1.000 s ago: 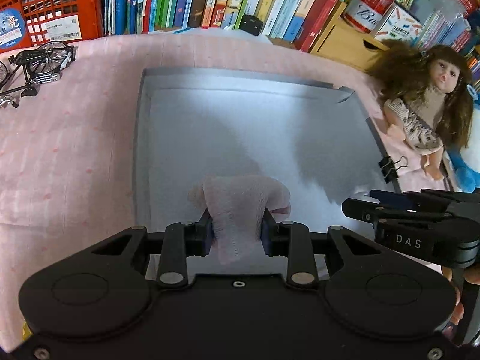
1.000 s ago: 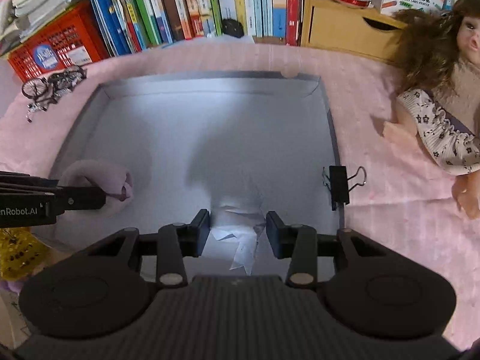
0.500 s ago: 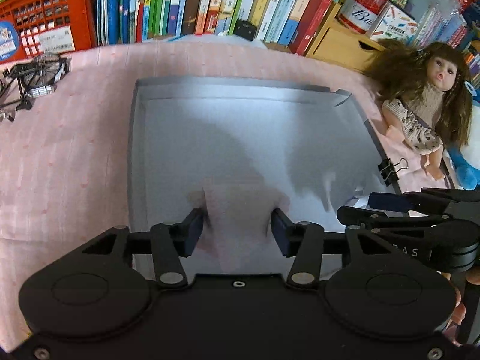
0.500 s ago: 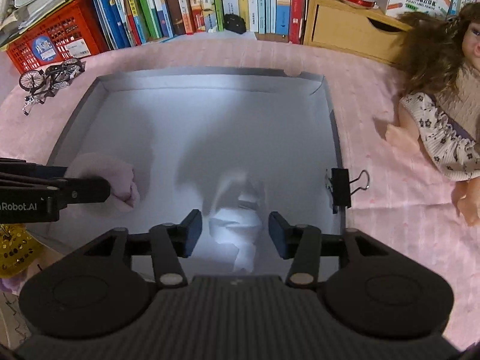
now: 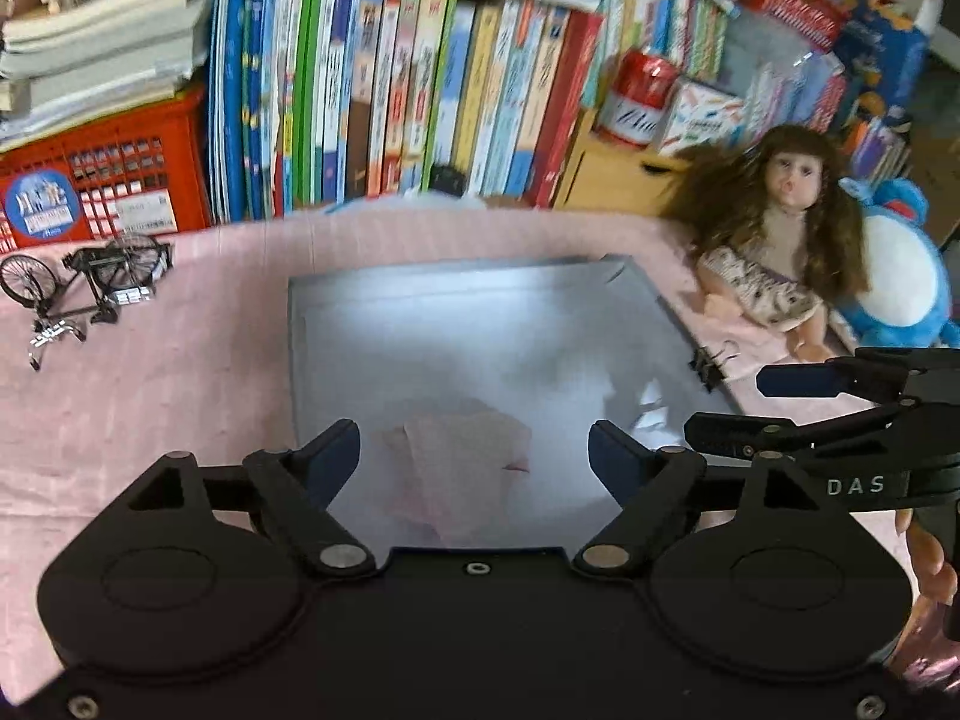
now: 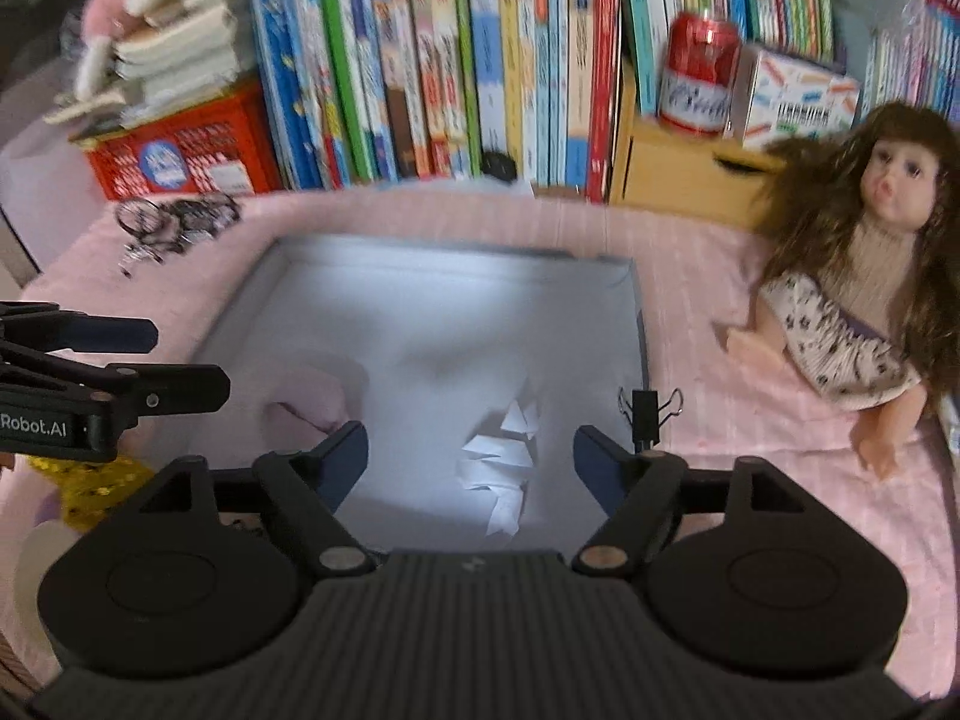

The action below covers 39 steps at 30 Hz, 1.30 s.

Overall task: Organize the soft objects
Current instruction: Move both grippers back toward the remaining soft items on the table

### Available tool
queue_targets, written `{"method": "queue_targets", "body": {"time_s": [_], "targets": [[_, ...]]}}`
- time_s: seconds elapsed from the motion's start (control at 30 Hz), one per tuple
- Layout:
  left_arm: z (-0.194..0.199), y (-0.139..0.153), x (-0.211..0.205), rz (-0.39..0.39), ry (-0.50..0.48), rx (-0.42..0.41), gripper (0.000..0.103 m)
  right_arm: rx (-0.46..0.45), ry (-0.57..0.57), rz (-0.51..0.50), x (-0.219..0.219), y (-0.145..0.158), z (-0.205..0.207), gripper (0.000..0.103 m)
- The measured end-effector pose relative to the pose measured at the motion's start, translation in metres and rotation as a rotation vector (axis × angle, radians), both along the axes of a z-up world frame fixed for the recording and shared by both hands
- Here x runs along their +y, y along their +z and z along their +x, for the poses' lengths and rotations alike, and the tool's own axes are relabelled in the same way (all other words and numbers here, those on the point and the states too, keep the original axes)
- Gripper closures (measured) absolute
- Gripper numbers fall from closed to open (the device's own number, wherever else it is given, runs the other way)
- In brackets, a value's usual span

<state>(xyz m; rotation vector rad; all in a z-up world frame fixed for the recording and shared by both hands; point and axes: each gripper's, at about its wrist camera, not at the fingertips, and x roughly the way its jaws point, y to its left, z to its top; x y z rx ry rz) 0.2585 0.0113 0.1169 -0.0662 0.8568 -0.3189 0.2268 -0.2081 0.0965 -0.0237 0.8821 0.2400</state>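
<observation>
1. Backdrop is a packed row of books standing behind a tabletop covered in pink cloth, with a red crate on the left carrying a stack of more books that runs off the top edge.
2. Middle of the tabletop: a shallow grey tray with low walls and a black binder clip on its right rim.
3. The left claw hangs over the tray's near left part, jaws opening, nothing pinched. The pink soft cloth lies on the tray floor below the gap, pretty blurry and washed out in that view; its near edge is hidden behind the claw body.
4. The right claw hangs over the near right part, jaws opening too, pads clear of everything. The white crumpled tissue sits on the tray floor under it.
5. In the right wrist view the pink cloth is half hidden behind the left claw's fingers.
6. A doll with long brown hair lies right of the tray, with a blue plush behind it, cut off by the frame.
7. A model bicycle sits far left, smeared in the right view.
8. Something yellow peeks out under the left claw; can't tell what it is.
9. A few fingers of the person's hand show at the right edge.
</observation>
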Motion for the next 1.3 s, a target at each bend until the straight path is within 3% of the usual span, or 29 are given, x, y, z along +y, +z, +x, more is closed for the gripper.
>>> {"method": "queue_targets", "body": {"time_s": [0.27, 0.53, 1.07, 1.3], "targets": [[-0.071, 0.024, 0.014, -0.041, -0.007, -0.148, 0.016, -0.179, 0.006, 0.039, -0.005, 0.026, -0.063, 0.011], [-0.141, 0.028, 0.026, -0.063, -0.001, -0.248, 0.012, -0.305, 0.003, 0.095, -0.014, 0.029, -0.12, 0.005], [-0.229, -0.006, 0.054, -0.109, 0.075, -0.328, 0.008, -0.444, -0.101, 0.074, -0.02, -0.009, -0.206, 0.002], [-0.246, -0.024, 0.064, -0.061, 0.133, -0.363, 0.004, -0.502, -0.127, 0.054, -0.02, -0.029, -0.225, 0.002]]}}
